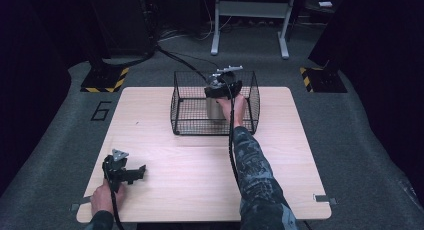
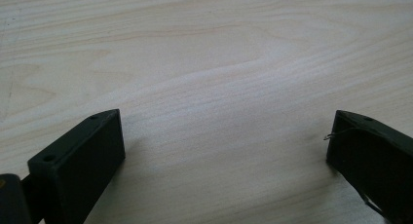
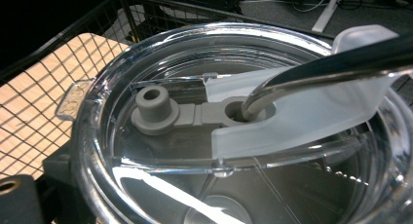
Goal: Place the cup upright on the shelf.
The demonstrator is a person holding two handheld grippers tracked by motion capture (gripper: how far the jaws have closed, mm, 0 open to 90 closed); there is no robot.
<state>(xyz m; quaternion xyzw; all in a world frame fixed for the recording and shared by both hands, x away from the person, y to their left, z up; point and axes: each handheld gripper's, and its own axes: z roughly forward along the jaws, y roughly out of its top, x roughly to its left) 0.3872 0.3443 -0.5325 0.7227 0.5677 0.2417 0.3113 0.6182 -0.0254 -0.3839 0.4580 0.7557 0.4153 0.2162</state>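
Reaching into the black wire basket (image 1: 185, 97) at the far middle of the tabletop (image 1: 200, 165), the right tongs (image 1: 220, 92) sit at a metal tumbler (image 1: 215, 109) that stands upright inside the basket, toward its right half. From the high view the right hand (image 1: 235, 107) is just beside the tumbler, with the patterned sleeve (image 1: 252, 165) stretching back to the near edge and a black cable running along it. Whether these tongs are clenched on the tumbler or loose around it cannot be told, since the jaws are hidden behind the cup and the hand.

The right gripper view looks down at the tumbler's clear lid (image 3: 146, 63) from very close. A grey rubber stopper (image 3: 153, 109) lies in the lid's recess, and a metal straw (image 3: 316, 70) passes through the hole beside it, leaning off to the right. A frosted translucent flap (image 3: 302, 121) lies across the lid under the straw. Basket mesh and pale wood show beyond the lid on the left.

The left tongs (image 1: 131, 174) rest low at the near left of the tabletop, well apart from the basket, held by the left hand (image 1: 102, 197). In the left gripper view their two black jaws stand wide apart, released, with bare wood grain between them
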